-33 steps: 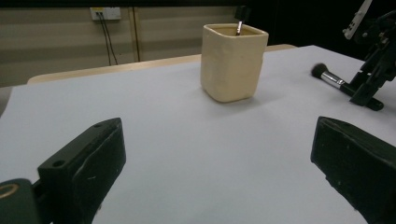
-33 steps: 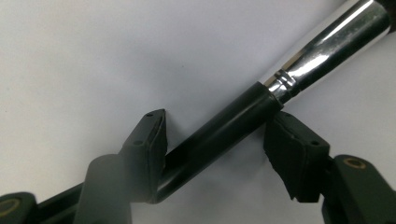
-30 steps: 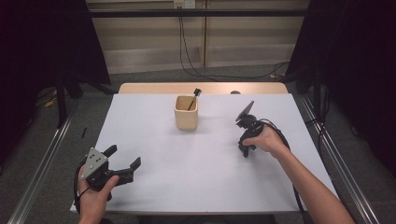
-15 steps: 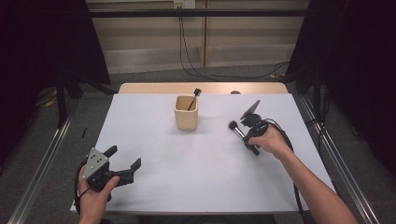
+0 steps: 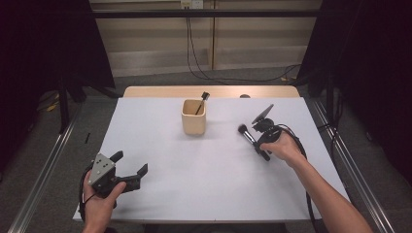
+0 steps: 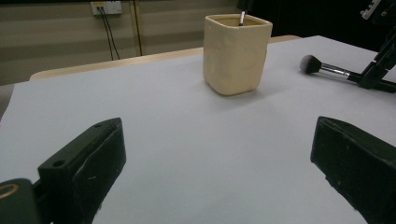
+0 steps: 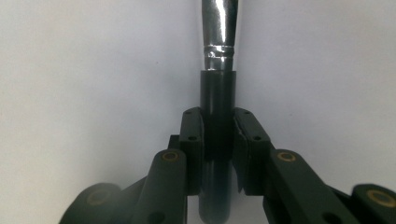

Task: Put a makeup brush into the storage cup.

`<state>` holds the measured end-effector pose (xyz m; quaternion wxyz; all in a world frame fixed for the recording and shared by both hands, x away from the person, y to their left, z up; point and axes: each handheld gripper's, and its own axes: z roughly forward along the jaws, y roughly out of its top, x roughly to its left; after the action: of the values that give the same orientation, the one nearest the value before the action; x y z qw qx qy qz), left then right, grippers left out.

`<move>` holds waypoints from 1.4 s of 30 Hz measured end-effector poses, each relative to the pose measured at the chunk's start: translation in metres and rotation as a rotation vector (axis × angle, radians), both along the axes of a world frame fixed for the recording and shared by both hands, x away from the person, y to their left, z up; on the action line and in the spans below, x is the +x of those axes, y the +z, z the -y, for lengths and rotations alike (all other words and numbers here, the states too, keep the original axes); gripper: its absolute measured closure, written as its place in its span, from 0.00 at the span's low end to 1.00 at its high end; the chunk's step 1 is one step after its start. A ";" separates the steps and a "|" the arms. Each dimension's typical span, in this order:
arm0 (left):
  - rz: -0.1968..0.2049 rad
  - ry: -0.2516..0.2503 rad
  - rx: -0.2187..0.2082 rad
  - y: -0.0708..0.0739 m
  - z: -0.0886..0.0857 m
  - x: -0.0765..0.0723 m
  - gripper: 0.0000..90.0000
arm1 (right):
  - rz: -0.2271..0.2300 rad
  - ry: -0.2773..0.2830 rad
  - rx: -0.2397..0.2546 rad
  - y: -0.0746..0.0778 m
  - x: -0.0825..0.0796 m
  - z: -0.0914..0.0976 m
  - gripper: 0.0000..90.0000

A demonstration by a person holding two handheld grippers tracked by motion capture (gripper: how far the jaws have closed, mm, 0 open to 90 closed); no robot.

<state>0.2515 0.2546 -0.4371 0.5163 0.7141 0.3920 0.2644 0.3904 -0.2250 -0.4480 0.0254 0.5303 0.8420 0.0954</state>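
While the right gripper (image 5: 258, 141) is clamping its just-closed jaws on the makeup brush (image 5: 248, 136) handle, holding it right of the beige cup (image 5: 194, 117), the left gripper (image 5: 130, 169) is resting wide open, holding nothing, at the near-left of the white table (image 5: 204, 184)

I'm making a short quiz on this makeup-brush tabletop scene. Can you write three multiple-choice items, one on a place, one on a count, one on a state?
1. Where does the cream square ceramic cup stand?
A. near the table's far edge, about midway across
B. at the near left corner
C. on the floor

2. How many brushes are in view?
A. one
B. two
C. four

3. How are the right tongs?
A. wide open
B. shut on a cup
C. shut on the black-handled makeup brush

Answers: 1 A, the high view shows the cup by the far edge. 2 B, one thin dark brush stands in the cup, one is held. 3 C, the right gripper view shows the jaws pressing its handle.
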 end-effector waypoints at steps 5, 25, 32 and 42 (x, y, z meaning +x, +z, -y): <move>-0.003 0.006 -0.002 -0.001 -0.001 0.000 0.04 | 0.033 -0.003 0.031 0.004 -0.001 0.005 0.84; -0.003 0.010 0.006 0.000 -0.002 0.000 0.04 | 0.302 -0.056 0.223 0.016 -0.025 0.019 0.84; -0.007 0.019 0.003 0.000 -0.003 0.000 0.03 | 0.403 -0.051 0.298 0.016 -0.034 0.024 0.84; -0.004 0.013 0.006 0.001 -0.002 -0.001 0.03 | 0.538 -0.032 0.387 0.012 -0.043 0.026 0.84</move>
<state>0.2502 0.2569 -0.4363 0.5117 0.7136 0.3967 0.2673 0.3470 -0.2512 -0.4363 0.1473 0.4942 0.7630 0.3898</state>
